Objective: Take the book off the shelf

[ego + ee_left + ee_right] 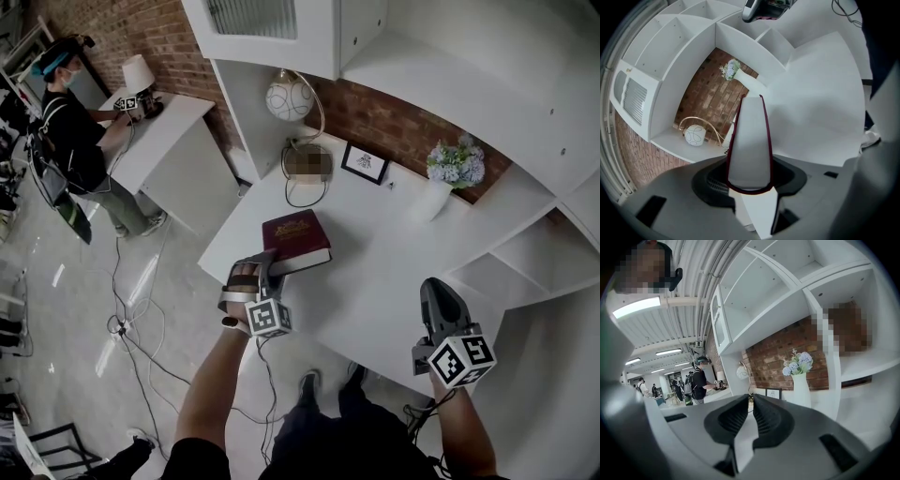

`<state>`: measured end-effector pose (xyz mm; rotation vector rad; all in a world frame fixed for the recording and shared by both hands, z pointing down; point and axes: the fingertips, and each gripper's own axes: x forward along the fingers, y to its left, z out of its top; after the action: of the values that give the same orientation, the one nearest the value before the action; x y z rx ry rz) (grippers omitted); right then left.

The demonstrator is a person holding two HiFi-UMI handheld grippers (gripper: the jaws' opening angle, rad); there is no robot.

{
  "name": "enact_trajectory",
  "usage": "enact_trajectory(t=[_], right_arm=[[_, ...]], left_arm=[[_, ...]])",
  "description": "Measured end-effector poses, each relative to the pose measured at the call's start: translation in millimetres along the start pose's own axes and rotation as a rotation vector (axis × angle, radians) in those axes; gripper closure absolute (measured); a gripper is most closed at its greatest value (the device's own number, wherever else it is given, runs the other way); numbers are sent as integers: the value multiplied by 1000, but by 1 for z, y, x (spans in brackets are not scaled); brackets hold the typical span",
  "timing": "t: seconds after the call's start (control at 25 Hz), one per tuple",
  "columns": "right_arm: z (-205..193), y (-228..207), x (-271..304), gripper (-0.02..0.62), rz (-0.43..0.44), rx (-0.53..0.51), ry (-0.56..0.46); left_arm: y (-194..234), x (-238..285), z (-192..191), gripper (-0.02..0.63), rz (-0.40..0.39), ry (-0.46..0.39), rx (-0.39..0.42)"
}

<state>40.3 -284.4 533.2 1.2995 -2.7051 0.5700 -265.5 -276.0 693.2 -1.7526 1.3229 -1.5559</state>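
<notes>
Dark red book (296, 240) is pinched by its edge in the left gripper (265, 272), white tabletop (375, 272) just ahead; right gripper (439, 287) is pressed together, empty.

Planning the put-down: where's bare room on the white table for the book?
Widest bare patch: middle of the white table, between the book in the left gripper at the near-left corner and the right gripper, short of the vase. Crowded along the brick wall: globe lamp, cable loop, picture frame.
</notes>
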Motion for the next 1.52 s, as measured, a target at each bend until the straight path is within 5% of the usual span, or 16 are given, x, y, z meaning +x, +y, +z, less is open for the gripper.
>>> enact_trajectory(t=[0.24,0.6,1.04,1.32,1.52], right_arm=[[-13,-1,5,565,8,15,25],[-34,1,13,565,26,42,61],[-55,-2,20,571,31,51,83],[-53,6,21,571,41,49,75],[-42,10,21,571,37,29,57]], left_arm=[[-11,3,2,385,-5,-2,-11],[-64,7,-2,311,-249,72,-151],[-109,7,-4,245,-404,134,-223],[-98,-7,-3,244,-395,119,-330],[-68,-26,10,245,-351,42,-488]])
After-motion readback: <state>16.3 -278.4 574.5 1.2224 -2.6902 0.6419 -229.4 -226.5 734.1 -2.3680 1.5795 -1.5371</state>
